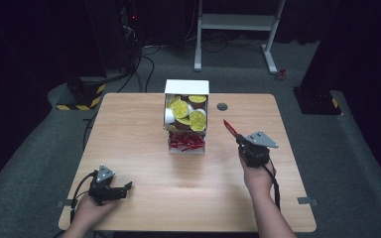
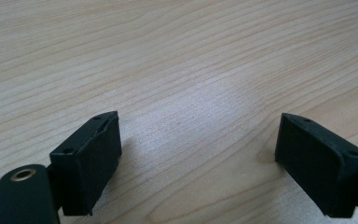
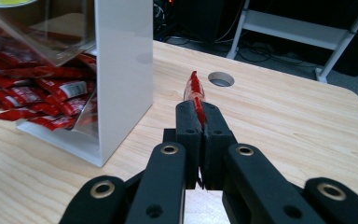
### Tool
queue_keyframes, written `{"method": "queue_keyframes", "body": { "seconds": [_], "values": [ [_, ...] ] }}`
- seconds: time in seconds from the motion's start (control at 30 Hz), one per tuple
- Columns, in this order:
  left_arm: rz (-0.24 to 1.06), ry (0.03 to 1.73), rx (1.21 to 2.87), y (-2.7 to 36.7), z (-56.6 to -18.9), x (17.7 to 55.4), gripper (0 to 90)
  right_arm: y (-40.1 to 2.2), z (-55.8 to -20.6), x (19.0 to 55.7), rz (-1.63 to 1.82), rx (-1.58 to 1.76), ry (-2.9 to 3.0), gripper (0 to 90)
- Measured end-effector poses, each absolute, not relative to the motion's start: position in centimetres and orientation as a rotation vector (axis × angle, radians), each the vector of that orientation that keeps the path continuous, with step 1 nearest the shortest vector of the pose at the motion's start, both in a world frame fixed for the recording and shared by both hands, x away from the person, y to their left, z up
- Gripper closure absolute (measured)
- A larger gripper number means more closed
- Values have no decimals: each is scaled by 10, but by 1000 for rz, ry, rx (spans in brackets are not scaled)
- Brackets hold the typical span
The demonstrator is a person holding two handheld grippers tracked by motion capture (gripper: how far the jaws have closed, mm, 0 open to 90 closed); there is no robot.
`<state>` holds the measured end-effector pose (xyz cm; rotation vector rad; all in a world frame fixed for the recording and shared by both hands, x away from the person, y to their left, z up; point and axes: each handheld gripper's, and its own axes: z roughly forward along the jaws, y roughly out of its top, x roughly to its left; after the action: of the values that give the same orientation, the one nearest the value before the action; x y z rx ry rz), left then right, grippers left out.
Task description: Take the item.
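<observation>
The right gripper [image 3: 200,122] is clamping one red sachet [image 3: 194,91] edgewise between its closed jaws, right of centre in the high view and just right of the white dispenser [image 1: 187,87], with most of the sachet sticking out past the jaw tips over the table [image 1: 144,193]. The left gripper [image 1: 115,191] is resting low near the lower left of that view, jaws wide apart and holding nothing, above bare wood. The grip is looking thin: the jaws are pinching only the sachet's lower end, so a quick swing or a knock against the dispenser's white side wall could twist it loose, and squeezing harder might burst it. If the sachet is meant to go somewhere, nothing is showing a receiving spot, so a drop onto the table seems the likeliest slip. Counting: two grippers, one sachet held, one dispenser; its lower tray is holding a heap of red sachets [image 1: 186,143] too jumbled to count, and its upper bin roughly five yellow-lidded pods [image 1: 188,111].
</observation>
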<state>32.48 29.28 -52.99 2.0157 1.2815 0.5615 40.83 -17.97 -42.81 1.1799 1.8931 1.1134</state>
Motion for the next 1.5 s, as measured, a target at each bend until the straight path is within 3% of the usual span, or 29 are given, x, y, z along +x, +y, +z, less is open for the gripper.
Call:
{"method": "queue_keyframes", "body": {
  "seconds": [0.67, 1.5],
  "values": [
    [556, 1287, 2006, 293, -530, 325, 147, -176, -429, 434, 1049, 1217, 1879, 887],
    [557, 1274, 2016, 293, -530, 326, 147, -183, -461, 457, 937, 1306, 1881, 887]
  ]
}}
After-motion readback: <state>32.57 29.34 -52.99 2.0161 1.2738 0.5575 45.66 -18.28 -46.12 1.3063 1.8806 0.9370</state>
